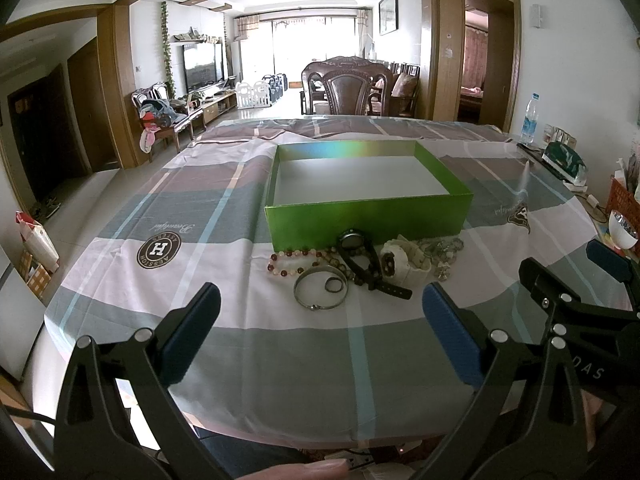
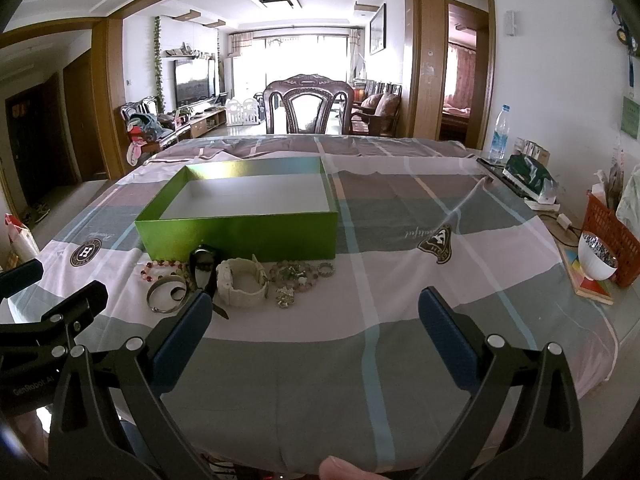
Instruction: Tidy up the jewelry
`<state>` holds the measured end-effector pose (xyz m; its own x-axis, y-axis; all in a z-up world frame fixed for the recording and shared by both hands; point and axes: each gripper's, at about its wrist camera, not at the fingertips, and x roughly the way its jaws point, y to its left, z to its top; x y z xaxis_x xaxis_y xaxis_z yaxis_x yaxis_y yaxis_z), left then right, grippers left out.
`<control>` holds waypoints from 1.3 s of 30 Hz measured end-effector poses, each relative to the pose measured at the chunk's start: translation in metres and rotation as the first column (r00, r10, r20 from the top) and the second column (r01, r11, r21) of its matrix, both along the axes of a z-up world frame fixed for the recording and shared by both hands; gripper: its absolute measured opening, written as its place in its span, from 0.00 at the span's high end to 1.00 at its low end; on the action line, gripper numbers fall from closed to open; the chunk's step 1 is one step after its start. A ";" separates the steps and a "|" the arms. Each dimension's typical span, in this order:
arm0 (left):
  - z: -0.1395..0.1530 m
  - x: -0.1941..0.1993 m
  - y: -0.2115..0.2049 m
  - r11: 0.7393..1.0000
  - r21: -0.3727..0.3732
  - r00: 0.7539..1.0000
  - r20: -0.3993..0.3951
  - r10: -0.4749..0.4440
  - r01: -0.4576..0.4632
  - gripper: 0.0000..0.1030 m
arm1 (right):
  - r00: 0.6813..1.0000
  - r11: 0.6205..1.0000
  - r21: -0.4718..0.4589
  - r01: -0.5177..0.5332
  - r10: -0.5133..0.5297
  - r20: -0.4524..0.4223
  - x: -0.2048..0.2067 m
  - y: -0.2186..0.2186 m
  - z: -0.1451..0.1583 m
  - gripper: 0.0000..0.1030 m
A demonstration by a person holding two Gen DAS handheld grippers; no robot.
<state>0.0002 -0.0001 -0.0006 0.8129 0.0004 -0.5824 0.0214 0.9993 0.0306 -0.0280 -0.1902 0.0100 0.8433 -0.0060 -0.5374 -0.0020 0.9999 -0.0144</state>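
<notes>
Nothing is packed yet: the jewelry (image 1: 360, 264) lies heaped just in front of the empty green box (image 1: 368, 216), and both the left gripper (image 1: 320, 332) and right gripper (image 2: 316, 328) hover wide open and empty, so next comes reaching in to pinch one piece.

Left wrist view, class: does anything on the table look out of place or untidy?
Yes. The shiny green cardboard box sits empty, while the jewelry lies heaped against its near wall: black strap watch, white chunky watch, silver metal bangle.
</notes>
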 end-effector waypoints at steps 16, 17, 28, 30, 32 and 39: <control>0.000 0.001 0.000 1.000 -0.001 1.000 -0.004 0.000 0.000 0.03 | 1.000 1.000 0.000 0.000 0.000 -0.002 0.002 0.000 -0.001 0.02; 0.000 0.001 0.000 1.000 -0.001 1.000 -0.004 0.000 0.000 0.03 | 1.000 1.000 0.000 0.000 0.000 -0.002 0.002 0.000 -0.001 0.02; -0.016 0.003 -0.009 0.999 0.037 1.000 -0.026 0.004 -0.003 0.03 | 1.000 0.997 -0.069 0.027 -0.027 -0.007 0.007 0.000 -0.004 0.02; -0.026 0.007 -0.010 0.997 0.074 0.999 -0.026 0.020 -0.018 0.03 | 0.997 0.993 -0.096 0.071 -0.072 -0.009 0.012 -0.001 -0.016 0.02; -0.032 0.011 -0.009 0.997 0.071 0.998 -0.054 0.019 -0.016 0.03 | 0.996 0.996 -0.063 0.069 -0.072 -0.044 0.021 -0.007 -0.028 0.02; -0.064 0.033 0.003 1.000 0.019 0.983 -0.184 0.012 -0.009 0.43 | 0.991 0.999 0.032 0.030 -0.026 -0.134 0.041 -0.020 -0.054 0.17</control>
